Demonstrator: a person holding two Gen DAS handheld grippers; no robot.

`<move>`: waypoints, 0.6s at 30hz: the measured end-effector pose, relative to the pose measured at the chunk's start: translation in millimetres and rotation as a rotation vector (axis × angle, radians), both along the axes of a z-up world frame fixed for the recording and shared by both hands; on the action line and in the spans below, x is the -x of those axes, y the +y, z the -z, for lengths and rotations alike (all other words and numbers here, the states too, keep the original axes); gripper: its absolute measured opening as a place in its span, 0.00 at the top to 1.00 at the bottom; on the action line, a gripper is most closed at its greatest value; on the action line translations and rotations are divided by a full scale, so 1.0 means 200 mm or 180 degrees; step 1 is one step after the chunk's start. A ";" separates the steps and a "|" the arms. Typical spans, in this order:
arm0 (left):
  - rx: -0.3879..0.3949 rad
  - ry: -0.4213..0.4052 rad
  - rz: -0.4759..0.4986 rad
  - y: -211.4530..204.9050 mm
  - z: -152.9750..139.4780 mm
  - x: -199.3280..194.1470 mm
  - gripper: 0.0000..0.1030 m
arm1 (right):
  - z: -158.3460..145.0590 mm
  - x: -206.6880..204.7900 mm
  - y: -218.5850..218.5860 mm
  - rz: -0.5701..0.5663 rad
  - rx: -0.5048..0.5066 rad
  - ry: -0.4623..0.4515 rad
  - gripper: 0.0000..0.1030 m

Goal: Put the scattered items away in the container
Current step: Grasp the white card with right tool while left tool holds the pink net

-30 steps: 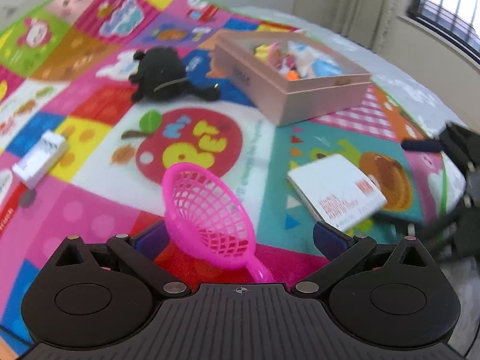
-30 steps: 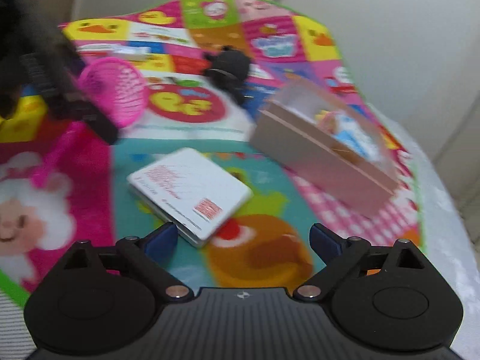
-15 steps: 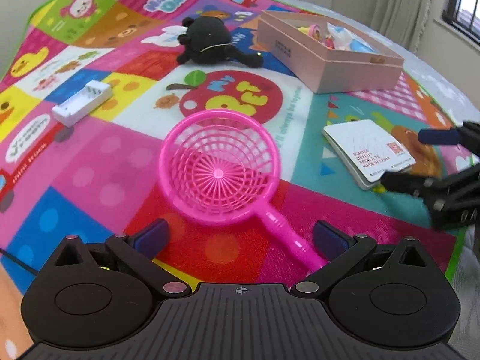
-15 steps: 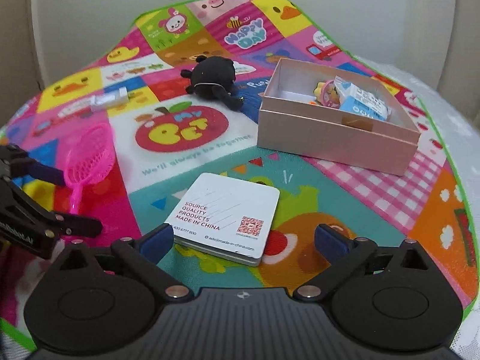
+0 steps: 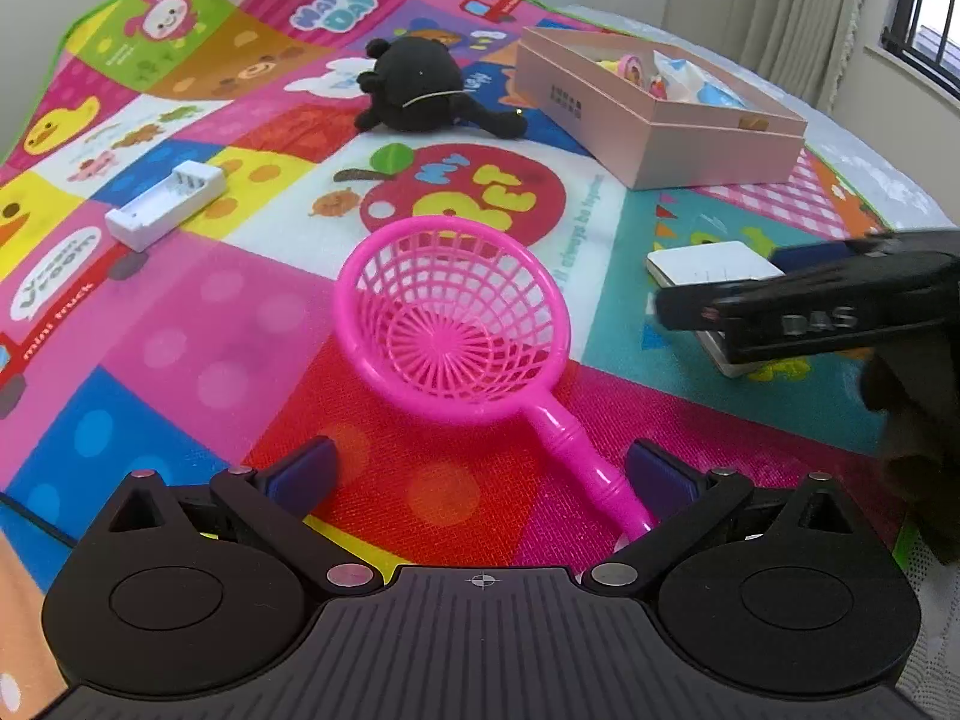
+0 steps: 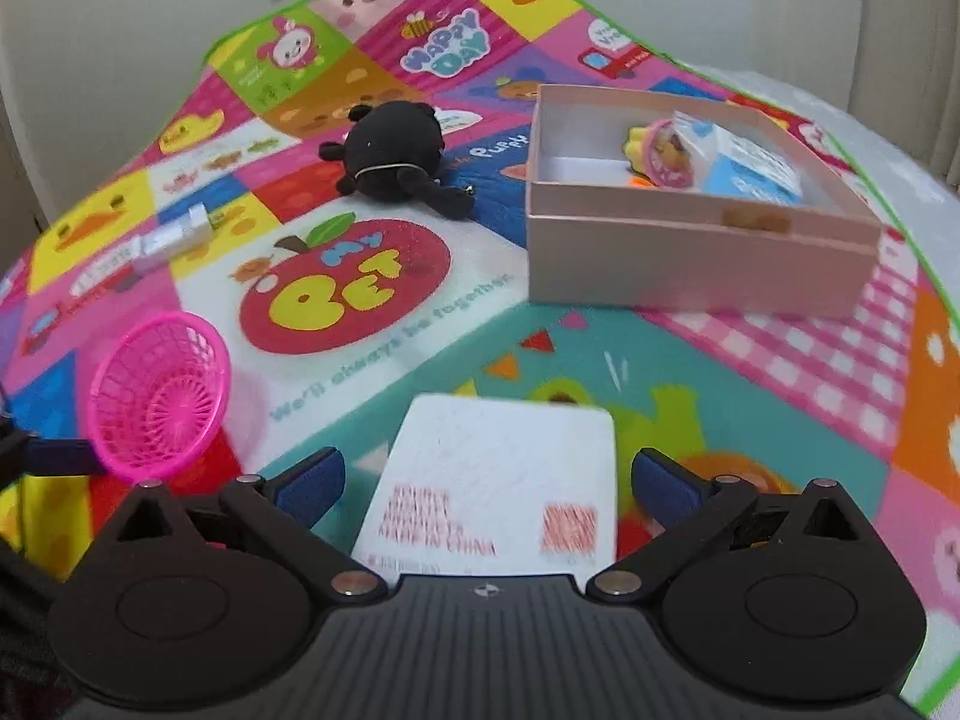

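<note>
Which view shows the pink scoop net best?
The left wrist view: the pink scoop net lies whole on the mat, basket and handle sharp between the open tongs. The right wrist view catches only its basket at the left edge, handle hidden.

Pink net scoop (image 5: pixel 450 324) lies mid-frame; white card box (image 6: pixel 498 492) lower centre; black plush (image 6: pixel 390 156) beside the open pink container (image 6: pixel 696 252), upper right.

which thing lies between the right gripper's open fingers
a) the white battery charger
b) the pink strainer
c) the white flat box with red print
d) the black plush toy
c: in the right wrist view the white flat box sits between the spread fingers of the right gripper, untouched by the pads, while the pink strainer lies off to the left.
</note>
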State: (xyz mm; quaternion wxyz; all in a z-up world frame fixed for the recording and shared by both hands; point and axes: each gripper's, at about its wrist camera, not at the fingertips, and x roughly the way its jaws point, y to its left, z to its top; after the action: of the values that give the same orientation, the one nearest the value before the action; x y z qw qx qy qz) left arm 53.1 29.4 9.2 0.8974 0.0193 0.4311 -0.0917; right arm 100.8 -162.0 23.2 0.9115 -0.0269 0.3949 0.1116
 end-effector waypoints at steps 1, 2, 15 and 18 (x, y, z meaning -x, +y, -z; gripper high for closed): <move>0.0007 0.0017 0.0000 0.00 0.00 0.00 0.00 | 0.00 0.00 0.01 -0.0015 0.0048 -0.0013 0.04; 0.0020 0.0035 0.0003 0.00 0.00 -0.01 0.00 | 0.01 0.00 0.02 -0.0033 0.0101 -0.0039 0.08; -0.0087 0.0088 0.0070 -0.01 0.00 -0.01 0.00 | 0.00 0.23 -0.04 -0.0360 0.0348 -0.0222 0.17; -0.0126 0.0143 0.0086 -0.01 -0.03 -0.03 0.00 | 0.00 0.28 -0.07 -0.0346 0.0392 -0.0257 0.17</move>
State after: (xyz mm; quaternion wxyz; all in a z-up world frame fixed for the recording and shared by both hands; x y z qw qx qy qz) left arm 58.7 26.6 14.9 0.8856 0.0409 0.4527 -0.0957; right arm 45.1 -176.7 22.9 0.9159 -0.1087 0.3619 0.1352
